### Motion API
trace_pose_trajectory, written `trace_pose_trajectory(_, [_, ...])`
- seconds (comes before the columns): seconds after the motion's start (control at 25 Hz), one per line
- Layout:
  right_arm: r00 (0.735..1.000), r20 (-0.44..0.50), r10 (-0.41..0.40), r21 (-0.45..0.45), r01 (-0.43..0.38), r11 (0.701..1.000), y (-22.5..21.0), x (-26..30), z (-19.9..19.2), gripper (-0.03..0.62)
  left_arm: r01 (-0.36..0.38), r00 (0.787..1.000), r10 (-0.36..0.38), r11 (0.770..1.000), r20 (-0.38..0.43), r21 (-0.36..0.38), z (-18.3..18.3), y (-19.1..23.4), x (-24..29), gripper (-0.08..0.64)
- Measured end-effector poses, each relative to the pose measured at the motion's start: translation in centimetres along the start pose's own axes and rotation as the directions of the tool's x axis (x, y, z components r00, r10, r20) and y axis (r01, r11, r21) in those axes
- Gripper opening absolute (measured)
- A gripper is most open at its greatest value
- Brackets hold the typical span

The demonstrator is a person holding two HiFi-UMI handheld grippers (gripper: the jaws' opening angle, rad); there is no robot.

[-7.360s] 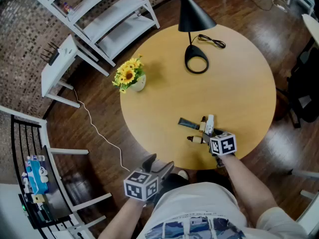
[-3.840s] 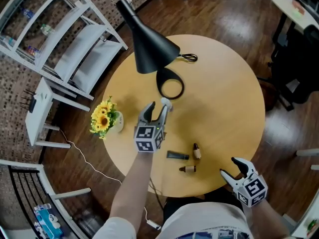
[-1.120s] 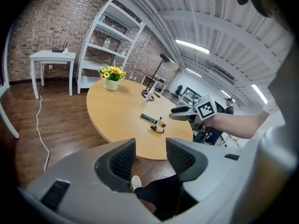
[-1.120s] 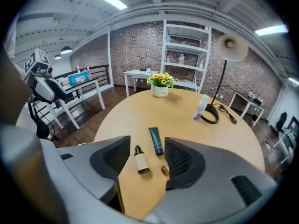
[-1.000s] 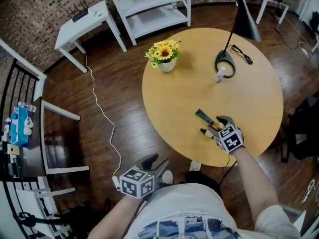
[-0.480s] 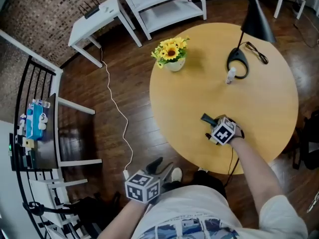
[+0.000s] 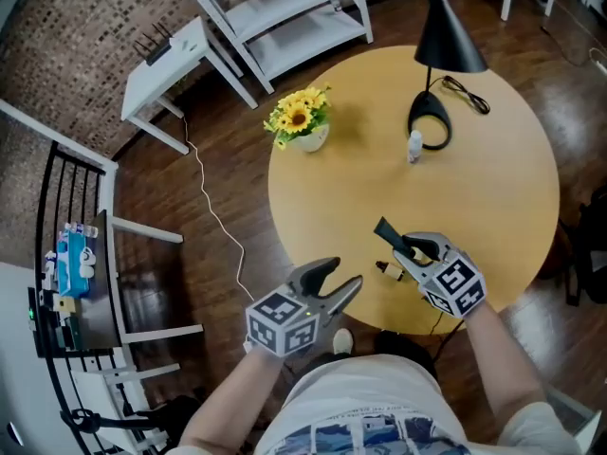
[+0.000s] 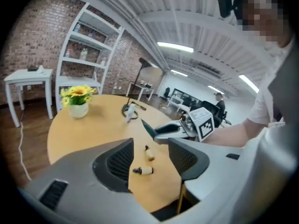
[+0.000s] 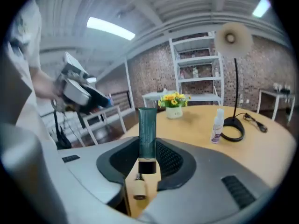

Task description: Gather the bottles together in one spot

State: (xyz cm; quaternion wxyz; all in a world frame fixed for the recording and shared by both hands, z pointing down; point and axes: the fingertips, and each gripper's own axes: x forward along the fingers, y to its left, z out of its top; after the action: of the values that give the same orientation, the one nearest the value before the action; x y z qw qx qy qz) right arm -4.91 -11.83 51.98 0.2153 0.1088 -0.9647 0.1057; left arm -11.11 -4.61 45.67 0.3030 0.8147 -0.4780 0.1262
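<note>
Wood-toned round table (image 7: pixel 493 207): the surface lies bare from the centre out to 3 o'clock and 8 o'clock, with open room there. At the 6 o'clock rim the right gripper (image 7: pixel 410 248) is clamped on one dark green tube (image 9: pixel 148 129), gripped near its black cap and held off the surface, its flat end pointing towards 11 o'clock. Two small brown bottles (image 8: pixel 148 154) lie on their sides close to that same rim, just beside each other but apart. In the head view only one of them shows, partly, at the right gripper's side; the other is covered by it. One white spray bottle (image 7: pixel 414 146) stands upright at 1 o'clock, touching or just beside the ring base of one black lamp (image 7: pixel 429 121), whose shade hides its stem from above. One pot of yellow flowers (image 7: pixel 299 121) stands near the 10 o'clock edge. The left gripper (image 8: pixel 150 143) hangs off the table beyond 7 o'clock; its jaws have just been opening, stand moderately apart and grip nothing
</note>
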Motion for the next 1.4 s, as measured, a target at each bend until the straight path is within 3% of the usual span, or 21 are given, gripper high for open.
trace_pose_trajectory(0.08, [0.982,0.158,0.102,0.090,-0.117,0.989,1.7,-3.1,2.2,0.121,0.115,0.993,-0.117,0.991,0.022,0.073,3.2,-1.9,2.5,0.260])
trace_pose_trajectory(0.16, [0.950,0.264,0.169,0.130,-0.209,0.969,2.9,-5.9,3.7,0.121,0.245,0.968,-0.249,0.961,0.022,0.126,5.9,-4.4,4.9,0.262])
trace_pose_trajectory(0.24, [0.918,0.337,0.208,0.154,-0.272,0.950,3.3,-8.1,4.6,0.121,0.392,0.918,-0.396,0.908,-0.006,0.148,7.5,-7.4,6.6,0.262])
trace_pose_trajectory(0.36, [0.877,0.422,0.231,0.193,-0.336,0.922,3.4,-10.8,5.1,0.121,0.594,0.804,-0.588,0.792,-0.083,0.140,8.0,-11.8,7.7,0.261])
trace_pose_trajectory(0.44, [0.853,0.467,0.232,0.221,-0.366,0.904,3.1,-12.5,4.9,0.121,0.674,0.739,-0.661,0.726,-0.130,0.138,7.8,-14.2,7.9,0.261])
trace_pose_trajectory(0.48, [0.842,0.485,0.234,0.232,-0.382,0.894,2.9,-13.4,4.8,0.121,0.694,0.720,-0.678,0.707,-0.145,0.139,7.8,-15.0,8.2,0.261])
trace_pose_trajectory(0.56, [0.827,0.509,0.237,0.243,-0.403,0.882,2.5,-14.9,4.4,0.121,0.702,0.712,-0.683,0.696,-0.165,0.150,8.0,-16.1,9.2,0.183])
trace_pose_trajectory(0.8, [0.824,0.531,0.200,0.268,-0.387,0.882,0.6,-17.0,2.9,0.122,0.692,0.721,-0.657,0.696,-0.220,0.190,7.9,-18.1,11.9,0.169])
trace_pose_trajectory(0.88, [0.843,0.513,0.161,0.287,-0.346,0.893,-0.4,-16.9,2.4,0.138,0.670,0.743,-0.633,0.709,-0.220,0.220,8.0,-17.8,12.7,0.167])
trace_pose_trajectory(0.96, [0.875,0.470,0.117,0.302,-0.284,0.910,-1.4,-16.7,1.4,0.183,0.621,0.784,-0.587,0.739,-0.204,0.262,8.5,-17.0,13.7,0.166])
trace_pose_trajectory(1.04, [0.905,0.419,0.066,0.306,-0.210,0.929,-2.3,-16.6,0.3,0.242,0.543,0.839,-0.516,0.783,-0.170,0.304,9.4,-15.7,15.0,0.166])
trace_pose_trajectory(1.2, [0.940,0.331,-0.082,0.335,-0.036,0.942,-4.2,-17.1,-2.4,0.249,0.351,0.935,-0.342,0.874,-0.087,0.336,11.3,-12.3,18.7,0.166])
trace_pose_trajectory(1.28, [0.949,0.282,-0.142,0.349,0.037,0.936,-4.7,-17.4,-3.8,0.249,0.239,0.971,-0.233,0.910,-0.060,0.340,11.7,-10.1,20.9,0.166])
trace_pose_trajectory(1.4, [0.948,0.230,-0.219,0.372,0.122,0.920,-5.1,-18.2,-5.3,0.249,0.081,0.997,-0.081,0.939,-0.014,0.334,12.3,-7.0,24.5,0.166])
